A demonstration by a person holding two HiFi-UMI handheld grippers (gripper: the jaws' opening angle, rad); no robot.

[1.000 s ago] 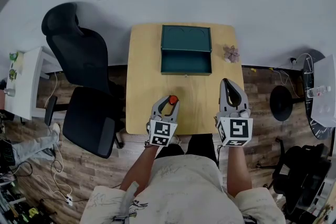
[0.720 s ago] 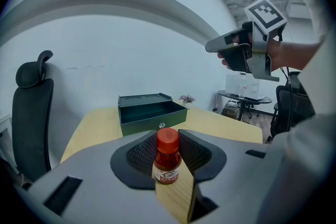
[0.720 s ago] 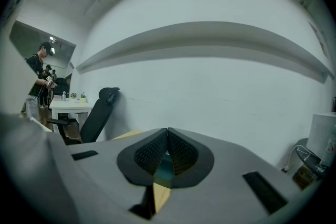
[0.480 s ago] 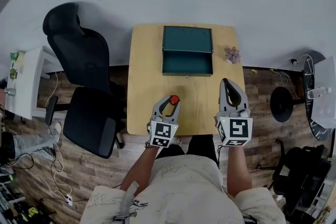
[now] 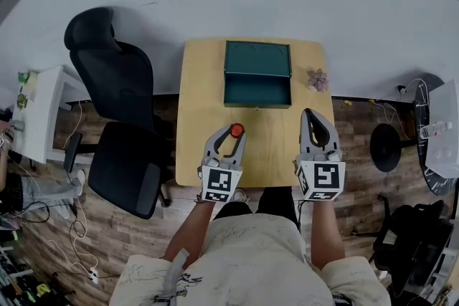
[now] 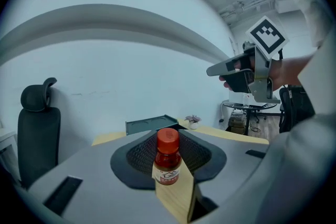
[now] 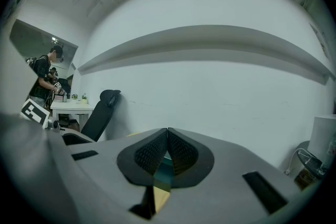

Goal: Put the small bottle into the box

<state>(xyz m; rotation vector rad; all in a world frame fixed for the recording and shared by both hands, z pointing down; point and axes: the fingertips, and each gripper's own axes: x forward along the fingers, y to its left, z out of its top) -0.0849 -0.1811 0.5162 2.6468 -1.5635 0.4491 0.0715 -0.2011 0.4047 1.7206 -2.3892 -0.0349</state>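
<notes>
The small bottle (image 5: 236, 130) has a red cap and red contents. My left gripper (image 5: 233, 134) is shut on it and holds it upright, lifted off the wooden table (image 5: 193, 111). In the left gripper view the bottle (image 6: 168, 159) stands between the dark pads, label facing the camera. The dark green box (image 5: 257, 75) lies open at the table's far side, lid tipped back, and it shows past the jaws as the box (image 6: 151, 124). My right gripper (image 5: 310, 115) hovers over the table's near right with its jaws shut and nothing in them; its pads (image 7: 181, 152) meet.
A black office chair (image 5: 115, 118) stands left of the table. A small potted plant (image 5: 316, 78) sits right of the box. A white side table (image 5: 39, 111) is far left, a black round stool base (image 5: 384, 141) to the right. A person (image 7: 46, 78) stands far off.
My left gripper has risen with the bottle still in its jaws. The right gripper has not moved.
</notes>
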